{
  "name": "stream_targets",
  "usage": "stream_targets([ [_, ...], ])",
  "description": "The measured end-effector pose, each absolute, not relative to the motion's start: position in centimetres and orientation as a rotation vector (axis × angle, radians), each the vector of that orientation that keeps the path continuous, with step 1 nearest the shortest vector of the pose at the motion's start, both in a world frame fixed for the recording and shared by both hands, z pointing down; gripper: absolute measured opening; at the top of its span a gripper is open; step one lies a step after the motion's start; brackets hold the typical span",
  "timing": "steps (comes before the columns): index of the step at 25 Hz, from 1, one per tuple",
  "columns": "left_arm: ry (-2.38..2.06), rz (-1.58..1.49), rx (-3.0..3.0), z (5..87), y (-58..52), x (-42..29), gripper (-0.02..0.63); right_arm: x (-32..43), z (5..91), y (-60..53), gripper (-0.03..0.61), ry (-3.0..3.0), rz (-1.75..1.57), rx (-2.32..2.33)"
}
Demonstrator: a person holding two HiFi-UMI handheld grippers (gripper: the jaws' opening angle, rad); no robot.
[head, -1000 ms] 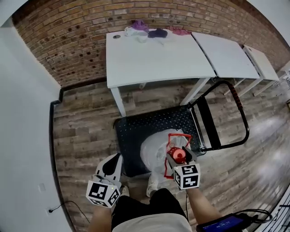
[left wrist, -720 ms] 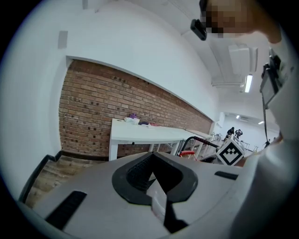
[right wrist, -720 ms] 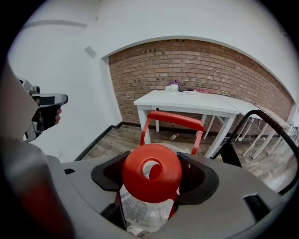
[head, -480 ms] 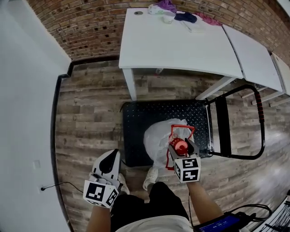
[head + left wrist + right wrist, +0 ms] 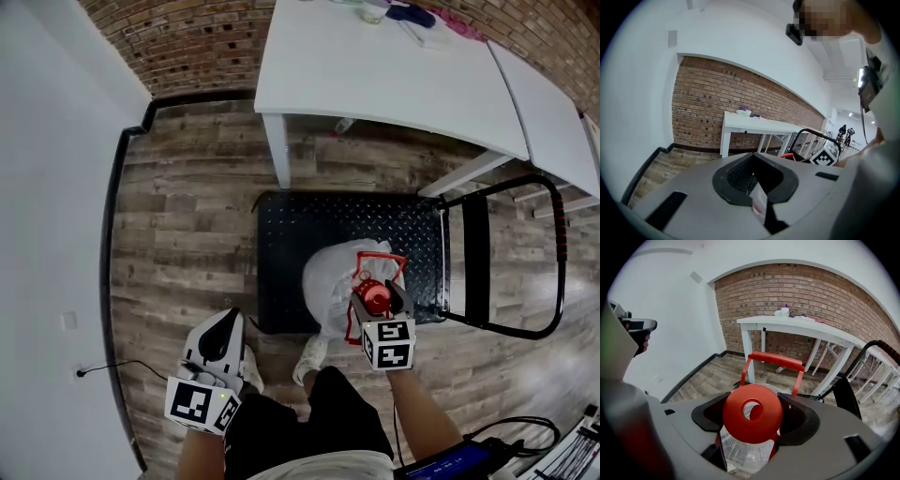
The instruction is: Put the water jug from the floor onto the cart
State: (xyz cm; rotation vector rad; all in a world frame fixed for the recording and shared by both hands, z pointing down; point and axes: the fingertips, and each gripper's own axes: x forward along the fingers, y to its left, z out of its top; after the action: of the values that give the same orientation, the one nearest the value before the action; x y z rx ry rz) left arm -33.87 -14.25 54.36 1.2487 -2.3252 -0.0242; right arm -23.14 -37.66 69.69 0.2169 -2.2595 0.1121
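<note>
**A:** What is the right gripper (image 5: 376, 300) doing?

**B:** Its jaws are pinched on the neck of the water jug (image 5: 330, 281), one on each side just under the red cap (image 5: 752, 413). The right gripper view shows the dark pads (image 5: 799, 420) hugging that cap, with the clear body hanging below. The jug's red carrying handle (image 5: 776, 360) stands up beyond the cap.

**A:** And the arm behind it?

**B:** The right forearm (image 5: 419, 427) reaches forward from the body, nearly straight. The marker cube (image 5: 386, 344) faces up at the head camera.

**A:** Where is the jug, then?

**B:** Over the cart (image 5: 309, 230), at the near edge of its black tread deck, closer to the near right corner. I cannot tell whether its base touches the deck.

**A:** The left gripper (image 5: 225, 330)?

**B:** Its jaws are pressed together with nothing between them, as the left gripper view (image 5: 754, 180) shows. The left arm (image 5: 200, 457) is bent and tucked by the hip. That gripper hangs low over the wooden floor (image 5: 178, 234), just outside the cart's near left corner, pointing toward the brick wall (image 5: 187, 37).

**A:** Anything else around?

**B:** The cart's black push bar (image 5: 561, 244) stands off its right edge. A white table (image 5: 375, 75) stands beyond the far edge. The person's shoes (image 5: 312, 354) stand just behind the near edge.
</note>
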Motion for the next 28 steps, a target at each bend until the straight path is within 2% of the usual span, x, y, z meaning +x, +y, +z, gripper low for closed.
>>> stream_targets([
  [28,-2.28,0.007,1.242,55.9,-13.9,-33.0,-0.002,-24.2,72.1,-37.0,0.318,-2.235,0.117,0.19],
])
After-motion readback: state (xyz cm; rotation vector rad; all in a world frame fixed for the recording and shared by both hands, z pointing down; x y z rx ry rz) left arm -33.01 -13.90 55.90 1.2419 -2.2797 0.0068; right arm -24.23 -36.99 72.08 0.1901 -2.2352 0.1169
